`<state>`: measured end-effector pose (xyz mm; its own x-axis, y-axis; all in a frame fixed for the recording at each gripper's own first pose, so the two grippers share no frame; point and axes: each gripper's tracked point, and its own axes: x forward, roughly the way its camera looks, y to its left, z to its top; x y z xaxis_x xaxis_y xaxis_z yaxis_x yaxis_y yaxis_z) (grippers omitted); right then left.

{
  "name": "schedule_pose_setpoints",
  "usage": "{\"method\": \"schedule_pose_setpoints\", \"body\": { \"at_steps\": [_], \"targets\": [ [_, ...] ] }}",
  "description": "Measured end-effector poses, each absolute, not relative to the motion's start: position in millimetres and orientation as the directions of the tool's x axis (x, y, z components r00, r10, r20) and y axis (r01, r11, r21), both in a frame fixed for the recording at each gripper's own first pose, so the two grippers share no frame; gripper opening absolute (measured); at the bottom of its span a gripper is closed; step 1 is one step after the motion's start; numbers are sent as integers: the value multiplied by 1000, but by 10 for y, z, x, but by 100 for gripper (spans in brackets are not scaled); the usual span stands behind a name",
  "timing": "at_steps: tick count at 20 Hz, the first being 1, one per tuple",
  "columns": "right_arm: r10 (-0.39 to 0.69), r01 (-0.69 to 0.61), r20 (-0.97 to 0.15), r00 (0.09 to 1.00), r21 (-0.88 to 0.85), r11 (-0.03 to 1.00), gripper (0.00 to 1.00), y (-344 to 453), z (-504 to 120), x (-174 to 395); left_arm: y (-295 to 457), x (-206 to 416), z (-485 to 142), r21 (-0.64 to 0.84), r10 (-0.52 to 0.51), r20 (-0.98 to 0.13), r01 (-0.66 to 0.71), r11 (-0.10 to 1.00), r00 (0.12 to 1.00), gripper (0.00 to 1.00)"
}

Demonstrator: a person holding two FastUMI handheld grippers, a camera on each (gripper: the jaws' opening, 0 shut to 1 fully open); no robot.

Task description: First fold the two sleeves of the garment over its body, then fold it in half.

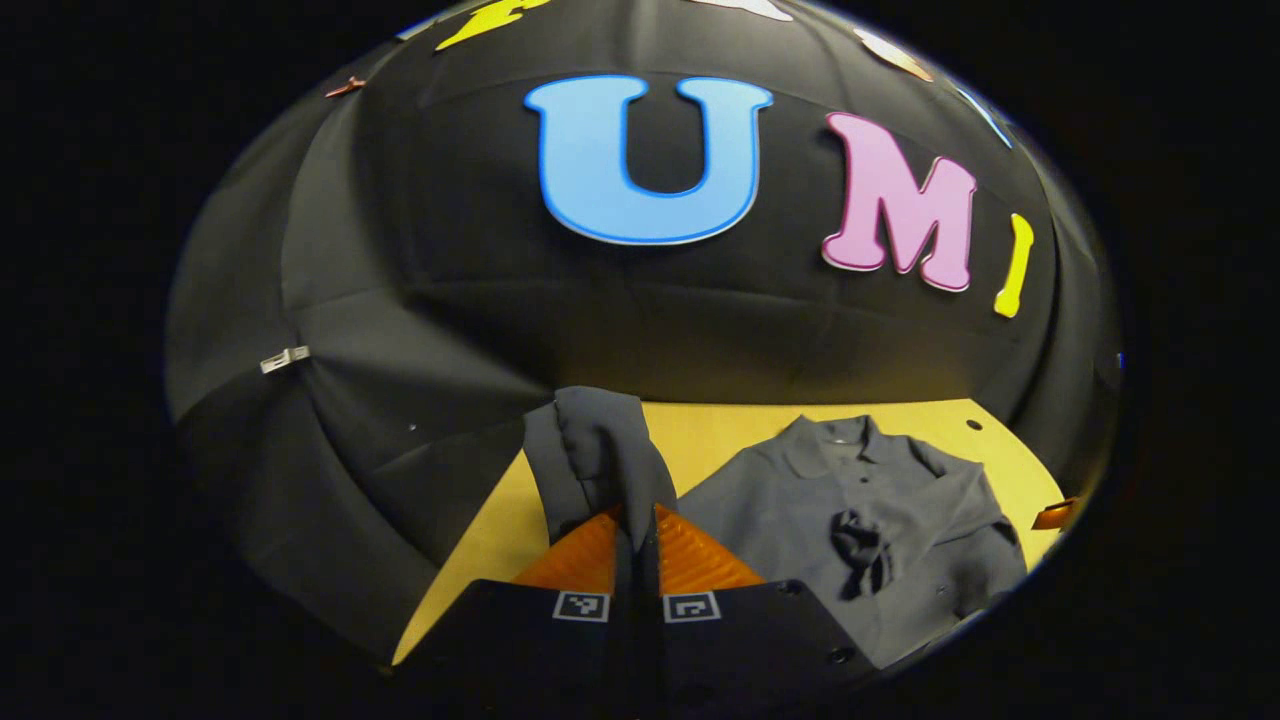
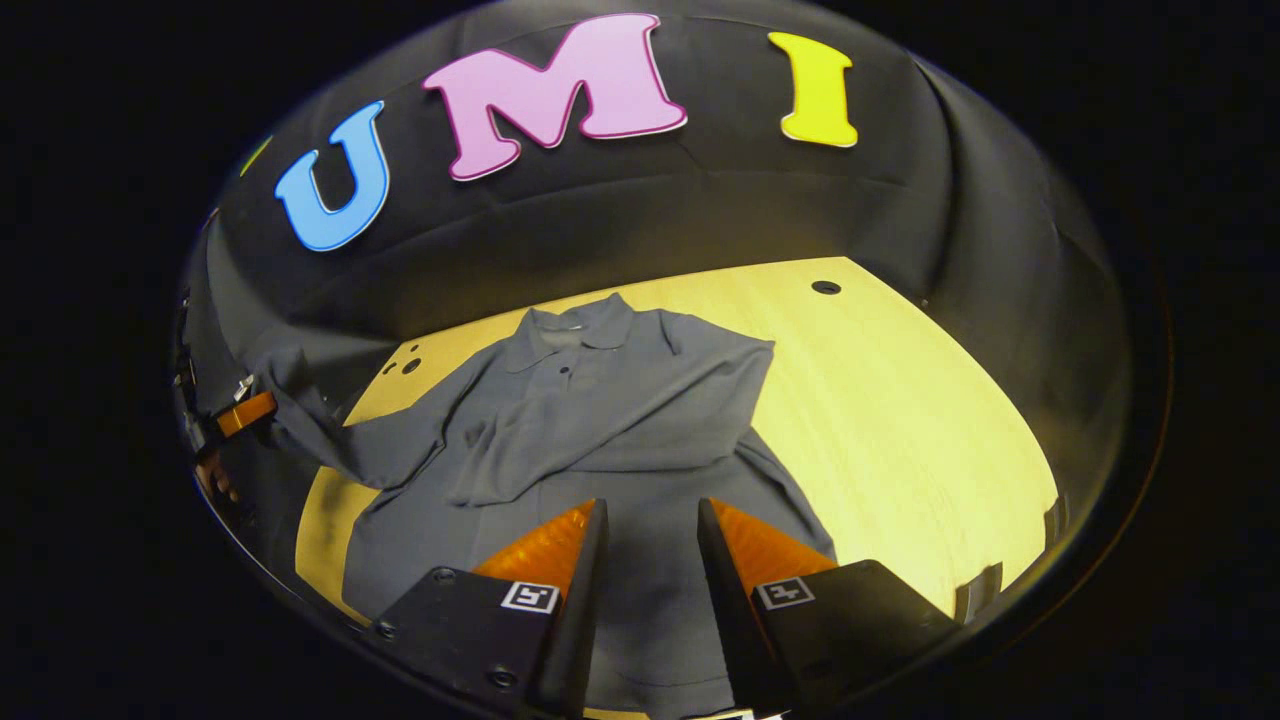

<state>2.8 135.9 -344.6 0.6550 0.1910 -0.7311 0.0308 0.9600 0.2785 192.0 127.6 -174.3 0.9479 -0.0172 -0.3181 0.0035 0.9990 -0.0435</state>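
A grey collared garment (image 2: 600, 420) lies face up on the yellow table (image 2: 900, 400), its collar (image 2: 575, 330) toward the black cloth wall and its hem toward the near edge. One sleeve (image 2: 610, 435) is already folded across the chest, lying flat over the body below the buttoned placket. The other sleeve (image 1: 595, 450) is lifted off the table: in the left gripper view it rises as a bunched column of fabric between the two fingers of the left hand-held gripper (image 1: 635, 520), which are pressed together on the cloth with the sleeve end standing above the fingertips. In the same view the rest of the garment (image 1: 850, 510) spreads to the right on the table (image 1: 700, 435), collar up, with a dark crumpled fold near its middle. In the right gripper view the raised sleeve stretches away to the left edge, toward the left hand-held gripper (image 2: 245, 412), seen small and far off. The right hand-held gripper (image 2: 652, 530) hangs over the lower body of the garment near the hem, its fingers spread apart with grey fabric visible in the gap and nothing pinched. Small round holes (image 2: 826, 287) mark the table's far corners, and bare tabletop extends to the right of the garment in the right gripper view
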Motion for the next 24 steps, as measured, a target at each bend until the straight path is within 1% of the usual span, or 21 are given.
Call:
{"method": "schedule_pose_setpoints", "body": {
  "at_steps": [3, 4, 5, 11, 16, 20, 24],
  "targets": [
    [176, 65, -728, 662, 290, 955, 56, 1120, -3492, 53, 742, 1972, -1649, -48, -78, -310, 67, 997, 948, 5],
    [174, 71, -728, 663, 292, 954, 56, 1057, -3515, 43, 562, 1988, -1635, -48, -98, -311, 88, 995, 945, 8],
    [171, 76, -730, 662, 293, 953, 56, 979, -3536, 30, 385, 2007, -1645, -53, -119, -314, 108, 993, 942, 5],
    [151, 130, -745, 649, 305, 943, 56, 495, -3693, -55, -564, 2050, -1791, -78, -215, -348, 200, 977, 913, 5],
    [148, 153, -757, 637, 312, 938, 56, 168, -3844, -112, -1141, 2127, -2076, -78, -248, -400, 237, 968, 882, 5],
    [160, 132, -766, 622, 304, 943, 56, -31, -3980, -134, -1570, 2175, -2357, -66, -254, -443, 252, 966, 860, 5],
    [175, 117, -779, 603, 303, 946, 57, -167, -4123, -113, -1969, 2223, -2694, -45, -274, -461, 286, 957, 844, 5]
  ]
}}
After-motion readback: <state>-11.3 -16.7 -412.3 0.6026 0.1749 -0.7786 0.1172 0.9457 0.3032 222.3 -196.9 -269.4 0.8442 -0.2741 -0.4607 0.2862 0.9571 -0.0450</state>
